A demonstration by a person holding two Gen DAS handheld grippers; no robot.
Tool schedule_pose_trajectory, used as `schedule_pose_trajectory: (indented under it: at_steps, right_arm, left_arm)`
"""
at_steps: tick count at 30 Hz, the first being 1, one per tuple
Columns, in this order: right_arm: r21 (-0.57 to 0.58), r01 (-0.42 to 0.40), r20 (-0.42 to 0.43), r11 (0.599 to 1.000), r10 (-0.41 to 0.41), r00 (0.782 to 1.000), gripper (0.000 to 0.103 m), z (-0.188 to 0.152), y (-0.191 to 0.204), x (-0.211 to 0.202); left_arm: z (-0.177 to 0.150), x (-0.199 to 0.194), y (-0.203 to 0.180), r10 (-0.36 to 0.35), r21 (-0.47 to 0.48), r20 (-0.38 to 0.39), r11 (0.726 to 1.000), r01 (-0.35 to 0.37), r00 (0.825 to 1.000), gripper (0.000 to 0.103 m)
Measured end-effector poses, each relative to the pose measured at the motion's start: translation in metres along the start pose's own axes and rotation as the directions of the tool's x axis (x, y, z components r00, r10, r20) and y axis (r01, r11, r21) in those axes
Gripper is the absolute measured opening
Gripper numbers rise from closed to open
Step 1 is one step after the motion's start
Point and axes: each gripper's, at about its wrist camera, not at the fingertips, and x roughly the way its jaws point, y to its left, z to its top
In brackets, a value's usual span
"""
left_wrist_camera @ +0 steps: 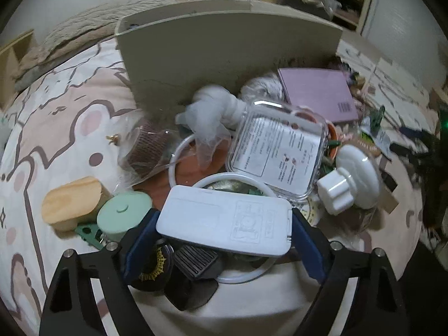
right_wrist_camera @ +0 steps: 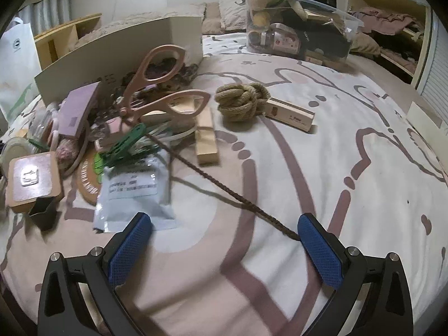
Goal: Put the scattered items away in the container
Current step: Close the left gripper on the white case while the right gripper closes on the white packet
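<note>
White flat case sits clamped btwn the 2 blue pads of the left gripper, held over the pile: clear plastic box, mint round tin, wooden block, purple book. Beige cardboard box stands just behind. Right gripper spread wide, empty; brown braided cord runs to its right pad. Pink scissors w/ knotted rope ball nearby on bedspread.

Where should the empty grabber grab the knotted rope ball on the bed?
Grip the knotted rope ball across its rounded middle, coming down from above. It sits alone on the bedspread with open space on its near side, though the striped box touches its right. The open right gripper looks wide enough, probably.
</note>
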Motion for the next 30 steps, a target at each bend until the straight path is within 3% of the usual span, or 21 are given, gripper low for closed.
schedule_pose_trajectory:
  at_steps: [9, 16, 18, 19, 24, 30]
  right_arm:
    - [-0.096, -0.054, 0.016, 0.994, 0.056, 0.998, 0.103, 0.023, 0.044, -0.01]
    - [-0.073, -0.118, -0.094, 0.99, 0.111, 0.989, 0.103, 0.036, 0.057, 0.025]
    - [-0.045, -0.136, -0.092, 0.99, 0.131, 0.987, 0.102, 0.036, 0.053, 0.027]
    - [-0.041, -0.149, -0.092, 0.988, 0.145, 0.985, 0.099, 0.036, 0.052, 0.027]
    - [-0.044, -0.184, -0.082, 0.982, 0.18, 0.98, 0.065, 0.035, 0.047, 0.02]
    - [-0.072, -0.209, -0.088, 0.975, 0.203, 0.975, 0.06, 0.03, 0.047, 0.014]
  left_arm:
    - [-0.005, -0.037, 0.002, 0.0, -0.088, 0.102, 0.996, 0.009, 0.995, 0.09]
    - [-0.028, -0.067, -0.009, 0.024, -0.132, 0.133, 0.991, -0.006, 0.991, 0.09]
    - [-0.037, -0.071, -0.013, 0.034, -0.142, 0.135, 0.99, -0.015, 0.99, 0.09]
    - [-0.041, -0.073, -0.014, 0.039, -0.147, 0.136, 0.989, -0.019, 0.99, 0.09]
    - [-0.063, -0.074, -0.017, 0.077, -0.193, 0.123, 0.98, -0.052, 0.989, 0.09]
    - [-0.088, -0.067, -0.017, 0.137, -0.264, 0.09, 0.958, -0.109, 0.986, 0.09]
